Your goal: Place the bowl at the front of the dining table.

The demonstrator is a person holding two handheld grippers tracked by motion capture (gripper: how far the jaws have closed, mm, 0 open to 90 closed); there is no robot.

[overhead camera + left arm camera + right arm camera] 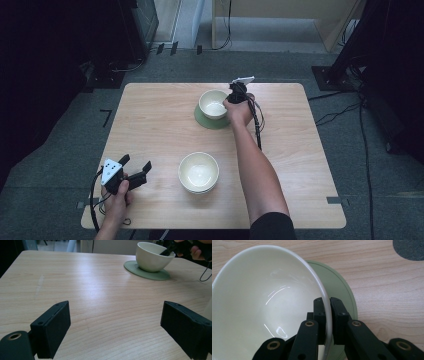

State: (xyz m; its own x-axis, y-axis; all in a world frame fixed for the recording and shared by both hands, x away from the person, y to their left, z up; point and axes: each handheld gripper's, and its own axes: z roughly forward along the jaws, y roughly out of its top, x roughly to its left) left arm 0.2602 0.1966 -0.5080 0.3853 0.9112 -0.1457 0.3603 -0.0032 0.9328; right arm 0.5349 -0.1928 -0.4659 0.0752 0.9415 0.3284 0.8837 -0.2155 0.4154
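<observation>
Right gripper [326, 315] clamped on the rim of the cream bowl [262, 297], one jaw inside, one outside. Bowl sitting on the green coaster [206, 121] at the table's far side. Probably best to check it rests flat and centred, then spread the jaws wide before lifting straight off. Left gripper [115, 330] parked open over bare table [100, 290], near the stacked bowls [199, 172].

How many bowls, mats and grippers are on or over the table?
Bowls: 2, a far bowl on the mat and a near bowl
Green mats: 1
Grippers: 2, the left gripper and the right gripper
Total: 5
</observation>
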